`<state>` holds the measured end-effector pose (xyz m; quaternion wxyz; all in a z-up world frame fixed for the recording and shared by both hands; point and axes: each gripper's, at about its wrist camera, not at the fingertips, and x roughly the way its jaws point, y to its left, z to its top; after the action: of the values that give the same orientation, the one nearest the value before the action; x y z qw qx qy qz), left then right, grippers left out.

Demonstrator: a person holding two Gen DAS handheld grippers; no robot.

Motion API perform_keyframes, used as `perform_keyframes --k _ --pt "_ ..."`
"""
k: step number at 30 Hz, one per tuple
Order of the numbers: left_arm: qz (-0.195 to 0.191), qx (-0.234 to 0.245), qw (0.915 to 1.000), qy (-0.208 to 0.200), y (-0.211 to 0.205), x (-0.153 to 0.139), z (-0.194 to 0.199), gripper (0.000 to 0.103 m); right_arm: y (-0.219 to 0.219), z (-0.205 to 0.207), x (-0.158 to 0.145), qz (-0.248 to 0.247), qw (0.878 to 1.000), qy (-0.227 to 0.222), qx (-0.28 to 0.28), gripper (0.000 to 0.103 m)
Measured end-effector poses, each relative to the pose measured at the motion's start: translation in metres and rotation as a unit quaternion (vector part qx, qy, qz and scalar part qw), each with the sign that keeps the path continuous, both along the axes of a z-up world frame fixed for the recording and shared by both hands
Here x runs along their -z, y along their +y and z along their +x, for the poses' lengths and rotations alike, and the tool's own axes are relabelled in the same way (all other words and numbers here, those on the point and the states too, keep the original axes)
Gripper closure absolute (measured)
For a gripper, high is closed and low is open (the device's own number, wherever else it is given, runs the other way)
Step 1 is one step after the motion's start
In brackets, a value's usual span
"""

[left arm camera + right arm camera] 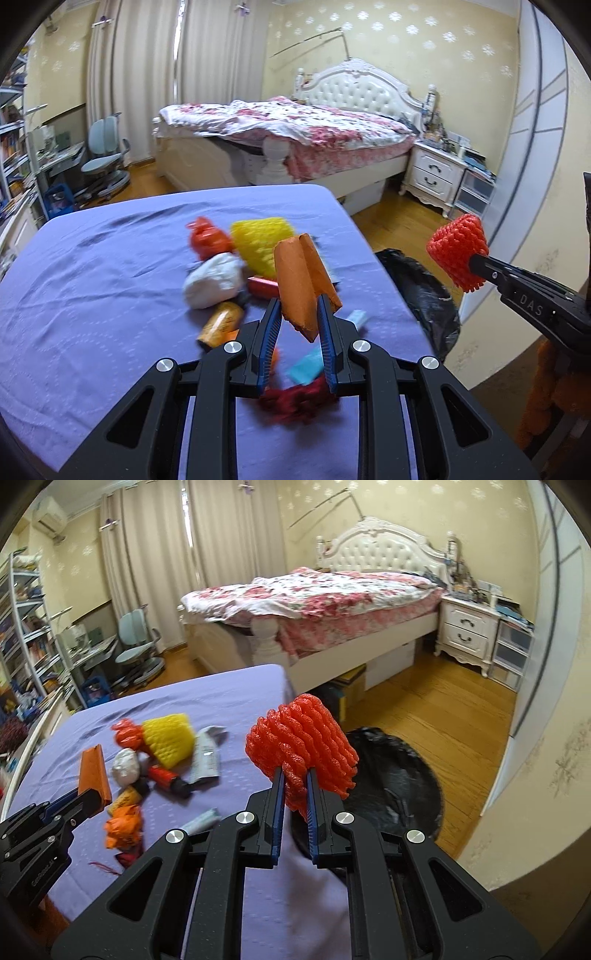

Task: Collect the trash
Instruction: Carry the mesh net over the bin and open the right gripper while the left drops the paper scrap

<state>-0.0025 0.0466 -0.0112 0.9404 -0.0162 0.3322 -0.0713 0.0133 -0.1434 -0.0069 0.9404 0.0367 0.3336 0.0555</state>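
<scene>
Beyond worktop's right edge: bag [391, 775], mouth open.
Right claw [295, 775]: clamped on red foam net [303, 738], above bag; release squarely over mouth.
Left claw [297, 314]: gripping orange carton [301, 280], over worktop [92, 277].

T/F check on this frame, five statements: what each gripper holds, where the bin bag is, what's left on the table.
1. The left gripper is shut on an orange folded cardboard piece. True.
2. The right gripper is open and holds nothing. False: it is shut on a red foam fruit net.
3. The black trash bag lies on top of the purple tablecloth. False: it sits beside the table, lower, towards the wooden floor.
4. A yellow foam net lies on the table. True.
5. The white crumpled wad is inside the bag. False: it is on the cloth.
</scene>
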Motion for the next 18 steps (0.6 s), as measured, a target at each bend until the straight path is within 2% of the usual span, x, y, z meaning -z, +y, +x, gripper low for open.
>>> perform_keyframes --k 9,18 --pt "0.009 0.046 0.9989 0.005 -0.059 0.01 0.037 0.079 -0.047 0.018 0.021 0.003 0.999 0.013 0.052 0.092" --pt "0.026 0.064 0.9973 0.025 -0.099 0.029 0.072 0.079 -0.08 0.036 0.043 0.021 0.996 0.039 0.074 0.092"
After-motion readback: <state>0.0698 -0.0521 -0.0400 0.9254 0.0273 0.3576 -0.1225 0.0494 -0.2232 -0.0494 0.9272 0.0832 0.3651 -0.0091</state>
